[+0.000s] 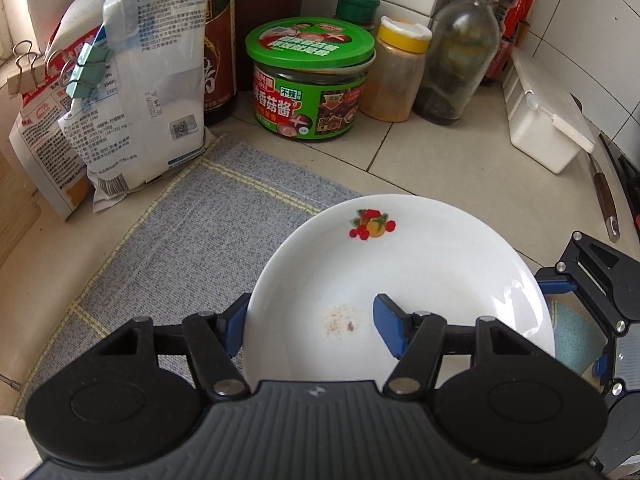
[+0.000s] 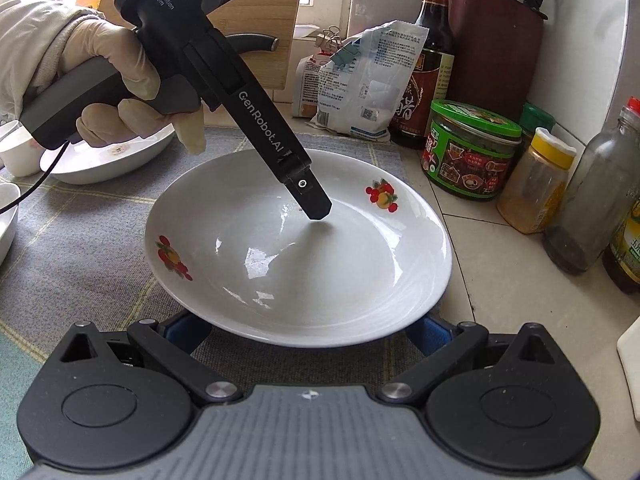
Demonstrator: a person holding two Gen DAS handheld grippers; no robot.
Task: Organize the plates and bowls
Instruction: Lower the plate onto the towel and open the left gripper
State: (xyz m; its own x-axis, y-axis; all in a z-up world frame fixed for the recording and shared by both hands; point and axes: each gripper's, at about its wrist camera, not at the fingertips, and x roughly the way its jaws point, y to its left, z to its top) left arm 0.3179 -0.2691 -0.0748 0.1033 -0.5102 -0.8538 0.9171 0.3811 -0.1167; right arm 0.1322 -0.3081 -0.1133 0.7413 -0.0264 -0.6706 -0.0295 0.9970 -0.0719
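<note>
Tiled tabletop (image 1: 460, 152) and a grey woven mat (image 1: 192, 232) carry everything, with jars and bags crowded along the wall behind. At the far left of the right wrist view, beyond a gloved hand (image 2: 120, 76), another white dish (image 2: 108, 156) waits on the mat. That hand works the left hand-held gripper (image 1: 308, 328), which straddles the near rim of the white plate (image 1: 400, 272): one blue pad sits outside the rim, the other inside over the well, partly closed and seemingly clamping the edge. The plate looks raised and tilted above the mat, straddling the mat's right edge. Right hand-held gripper (image 2: 308, 332) lies under the plate's opposite rim, its blue pads wide apart and mostly hidden, so I cannot tell whether they grip. Both grippers face each other across the plate; the left appears to bear it.
</note>
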